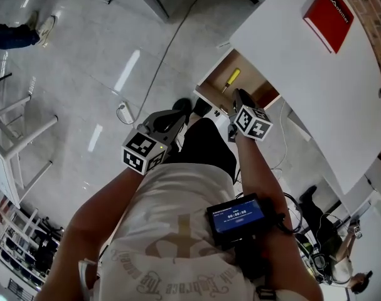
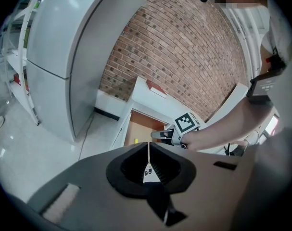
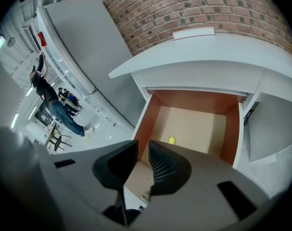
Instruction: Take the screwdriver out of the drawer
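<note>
Right gripper (image 3: 142,146) is barely apart and empty, left gripper (image 2: 149,146) is closed. That narrow gap might just shove the screwdriver (image 3: 171,140) around the drawer (image 3: 154,110).

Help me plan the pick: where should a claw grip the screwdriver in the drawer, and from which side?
Grip the yellow handle of the screwdriver, its thickest part, jaws across it. It lies flat in the open drawer, so come down from above; the right claw, open and empty, is nearest.
</note>
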Demonstrator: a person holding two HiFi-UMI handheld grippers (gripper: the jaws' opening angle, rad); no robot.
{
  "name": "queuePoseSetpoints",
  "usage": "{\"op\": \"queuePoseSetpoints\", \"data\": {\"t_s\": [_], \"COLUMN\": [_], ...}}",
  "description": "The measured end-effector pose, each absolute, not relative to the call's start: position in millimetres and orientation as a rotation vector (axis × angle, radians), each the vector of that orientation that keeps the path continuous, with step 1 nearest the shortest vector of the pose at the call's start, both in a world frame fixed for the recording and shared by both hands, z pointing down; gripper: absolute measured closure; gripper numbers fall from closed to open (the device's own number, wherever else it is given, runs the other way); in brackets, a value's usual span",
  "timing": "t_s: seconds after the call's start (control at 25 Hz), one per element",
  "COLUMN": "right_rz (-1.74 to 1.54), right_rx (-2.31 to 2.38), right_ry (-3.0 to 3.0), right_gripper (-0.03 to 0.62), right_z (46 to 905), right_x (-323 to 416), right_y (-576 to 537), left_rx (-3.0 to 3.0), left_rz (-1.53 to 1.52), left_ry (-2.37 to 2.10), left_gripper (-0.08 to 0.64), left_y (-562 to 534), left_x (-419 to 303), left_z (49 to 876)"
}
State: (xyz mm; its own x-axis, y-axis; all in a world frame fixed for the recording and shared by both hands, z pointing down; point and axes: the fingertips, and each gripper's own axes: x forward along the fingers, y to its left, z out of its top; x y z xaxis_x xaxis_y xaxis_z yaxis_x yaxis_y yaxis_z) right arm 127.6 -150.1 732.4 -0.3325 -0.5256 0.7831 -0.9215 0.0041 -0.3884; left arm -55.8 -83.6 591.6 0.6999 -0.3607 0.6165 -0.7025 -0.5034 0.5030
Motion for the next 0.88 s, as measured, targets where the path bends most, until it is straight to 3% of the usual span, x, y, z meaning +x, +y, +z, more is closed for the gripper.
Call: {"op": "queuePoseSetpoints", "data": {"t_s": [0.12,0.36,0.88], "right_rz": [1.279,1.317,1.367], "right_rx": [1.473,1.464,1.432], "right_ry": [-1.856,-1.806,-1.727], "right_gripper": [0.521,0.424,0.46], "right_z": [740,761,811], "right_x": [132,134,131], "right_y": [-155,-159,-176], "left_rx": [2.12,2.092,2.037], "left_rz": [0.565,0.54,0.498], "left_ry": [-0.827,-0.843,-0.884], "left_gripper": [0.545,0.545,0.545], "left_y": [-90,-94,-97], "left_x": [-56,-51,-54], "left_z": [594,598,618]}}
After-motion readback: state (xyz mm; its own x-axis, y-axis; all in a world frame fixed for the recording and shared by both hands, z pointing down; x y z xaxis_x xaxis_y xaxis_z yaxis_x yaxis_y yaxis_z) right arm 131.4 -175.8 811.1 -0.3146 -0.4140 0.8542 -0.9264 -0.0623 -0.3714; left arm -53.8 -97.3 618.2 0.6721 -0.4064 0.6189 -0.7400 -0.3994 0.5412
